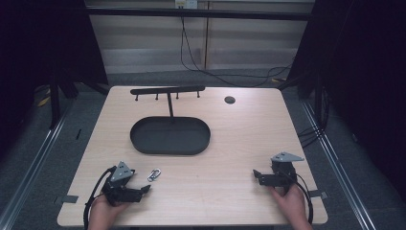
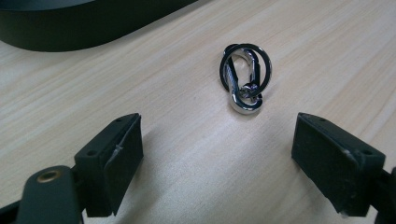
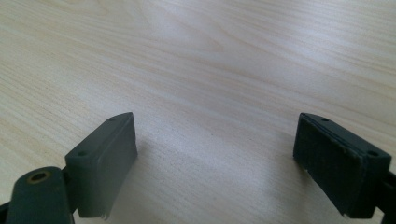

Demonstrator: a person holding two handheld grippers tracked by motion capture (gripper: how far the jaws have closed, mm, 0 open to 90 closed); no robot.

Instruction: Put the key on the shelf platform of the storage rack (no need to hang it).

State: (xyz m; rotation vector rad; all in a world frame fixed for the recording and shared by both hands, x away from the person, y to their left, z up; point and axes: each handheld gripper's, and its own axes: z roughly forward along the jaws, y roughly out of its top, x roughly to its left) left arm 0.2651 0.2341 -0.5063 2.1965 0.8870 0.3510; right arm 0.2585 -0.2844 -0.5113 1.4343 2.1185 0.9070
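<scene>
On the pale wood-grain worktop (image 1: 230, 143) a small shiny silver metal carabiner clip with a dark ring looped through it (image 1: 153, 175) lies flat near the front edge, just ahead and to the right of the left gripper (image 1: 145, 190). In the left gripper view the clip (image 2: 244, 77) sits a little beyond the tips of the two black fingers (image 2: 112, 161), slightly toward the right-hand one, and nothing touches it; those fingers stand wide apart, released, with bare wood between them. Behind the clip is the black oval metal tray (image 1: 143, 143), from whose far side a thin post rises to a horizontal black bar with short hanging pegs (image 1: 167, 90); the pegs carry nothing and the tray looks bare. The right gripper (image 1: 256, 175) rests low over the worktop at the front right, well apart from the clip, its fingers (image 3: 102, 158) also spread and holding nothing, facing plain wood. Judging from this, the work is at its very start: the clip has not been picked up, and the likely job of getting it onto a peg or into the tray is all left to do. The step in hand looks like the left gripper's approach, which would need to go forward and close on the clip's narrow body.
</scene>
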